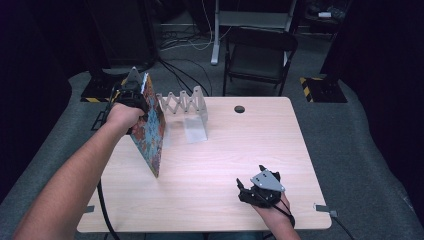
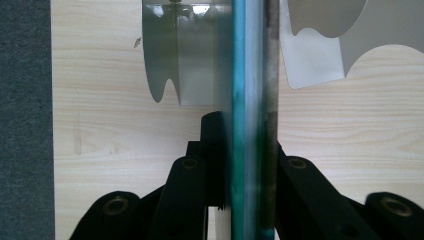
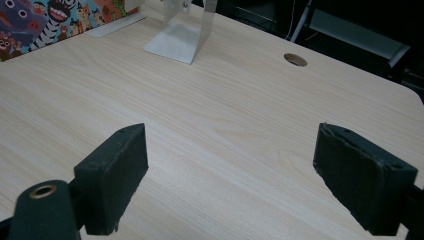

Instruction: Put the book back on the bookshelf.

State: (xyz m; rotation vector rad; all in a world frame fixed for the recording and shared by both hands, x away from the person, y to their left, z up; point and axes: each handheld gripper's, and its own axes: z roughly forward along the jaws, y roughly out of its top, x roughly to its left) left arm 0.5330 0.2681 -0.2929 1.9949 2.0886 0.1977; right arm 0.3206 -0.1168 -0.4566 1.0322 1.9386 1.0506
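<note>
The left gripper (image 1: 134, 92) is clamped on the top edge of a book (image 1: 152, 127) with a bright cartoon cover, holding it upright and tilted, its lower corner on or just above the table (image 1: 240, 150) – which, I cannot tell. Seen along the left jaws, the book's (image 2: 247, 100) teal edge runs straight up between them. Just behind it stands a metal rack (image 1: 187, 107). The right gripper (image 1: 255, 192) rests near the table's front edge, well apart – its jaws wide, nothing between them.
</note>
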